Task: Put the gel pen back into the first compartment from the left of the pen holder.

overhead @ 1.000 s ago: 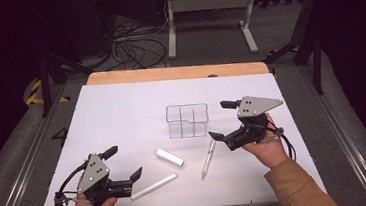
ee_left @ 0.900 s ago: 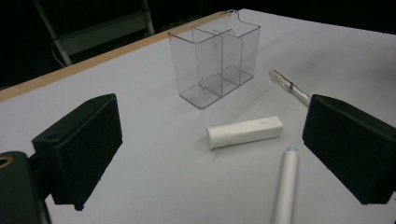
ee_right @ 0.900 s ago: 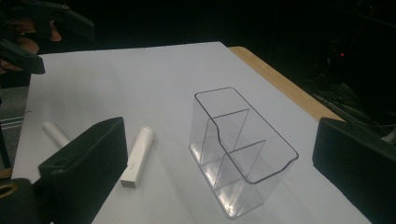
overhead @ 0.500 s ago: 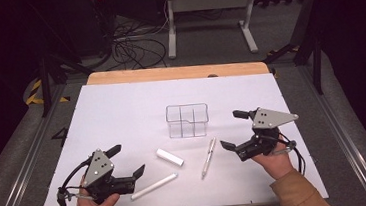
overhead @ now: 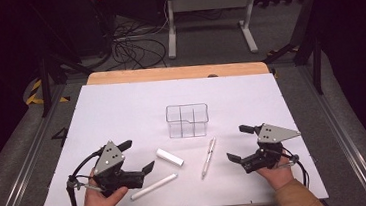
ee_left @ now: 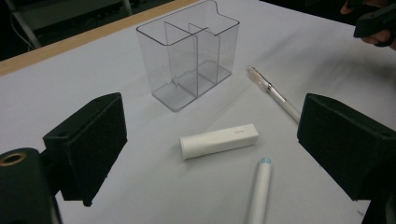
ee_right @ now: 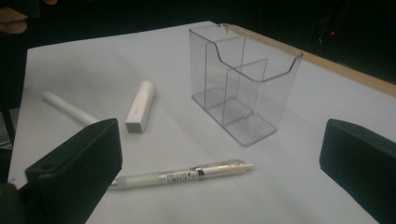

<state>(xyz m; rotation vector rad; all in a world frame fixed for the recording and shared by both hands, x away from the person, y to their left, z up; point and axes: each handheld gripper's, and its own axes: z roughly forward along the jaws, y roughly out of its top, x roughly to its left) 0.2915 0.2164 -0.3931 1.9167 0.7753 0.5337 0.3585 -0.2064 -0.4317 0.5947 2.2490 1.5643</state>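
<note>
White table point(overhead: 121, 108), both tools point(overhead: 138, 159) point(overhead: 239, 143) wide open, empty; long stick point(ee_left: 258, 196) cut off.

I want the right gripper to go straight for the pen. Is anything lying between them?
Nothing visible does. The right gripper stands open beside the pen, with bare white table between them. The clear organizer stands farther back, and the short white tube lies on the pen's far side.

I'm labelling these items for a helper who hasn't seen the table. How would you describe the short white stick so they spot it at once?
On the white table, find the clear divided organizer in the middle. Just in front of it, toward the person's left, lies the short white stick. It is stubbier and thicker than the long white tube beside it, and opaque, unlike the slim pen.
</note>
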